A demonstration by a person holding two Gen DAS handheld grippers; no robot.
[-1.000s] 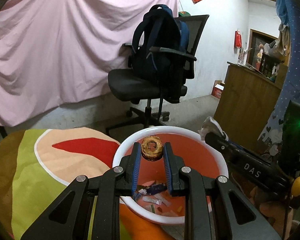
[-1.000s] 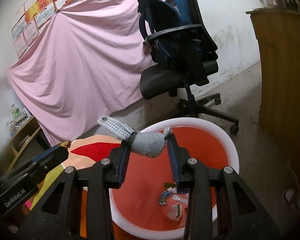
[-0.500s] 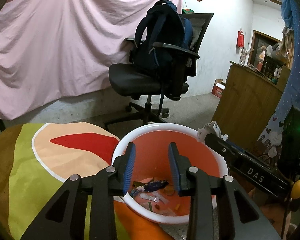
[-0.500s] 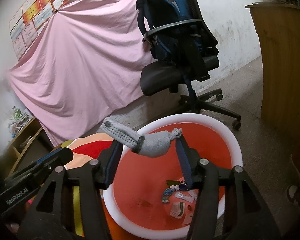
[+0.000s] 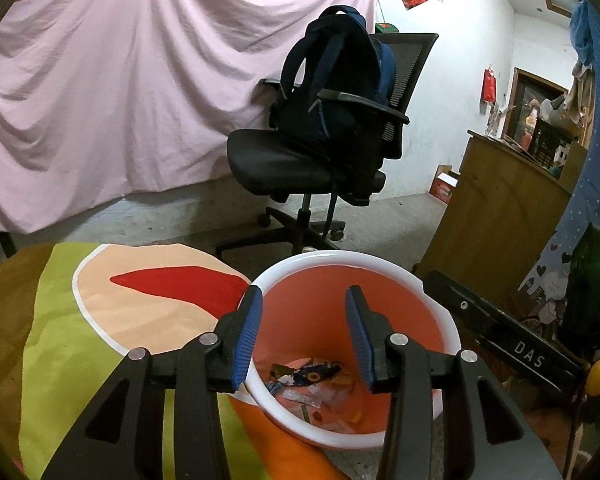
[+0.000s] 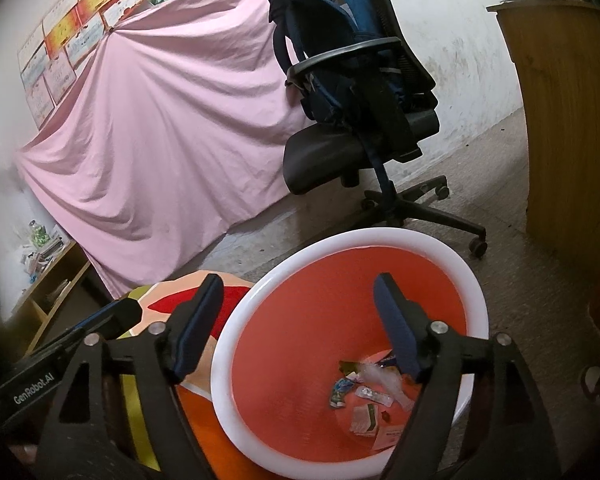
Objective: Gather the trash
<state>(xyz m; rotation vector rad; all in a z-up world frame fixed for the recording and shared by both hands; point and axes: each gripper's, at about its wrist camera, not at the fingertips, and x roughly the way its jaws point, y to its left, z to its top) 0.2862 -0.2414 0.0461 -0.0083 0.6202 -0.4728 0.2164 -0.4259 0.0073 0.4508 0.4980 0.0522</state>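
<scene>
An orange bin with a white rim [image 5: 320, 258] stands on the floor beside the bed; it also shows in the right wrist view [image 6: 340, 236]. Wrappers and scraps [image 5: 312, 376] lie at its bottom, seen too in the right wrist view [image 6: 364, 396]. My left gripper [image 5: 302, 316] is open and empty above the bin's near rim. My right gripper [image 6: 298, 314] is open wide and empty above the bin. The other gripper's body shows at the right in the left wrist view [image 5: 500, 332].
A colourful blanket [image 5: 80, 320] covers the bed at the left. A black office chair with a blue backpack [image 5: 328, 128] stands behind the bin. A wooden cabinet [image 5: 496, 216] is at the right. A pink sheet [image 5: 120, 80] hangs behind.
My left gripper opened and the brown ring it held is gone from it. My right gripper opened and the grey knotted cloth is gone from it. Both jaws spread wider.
</scene>
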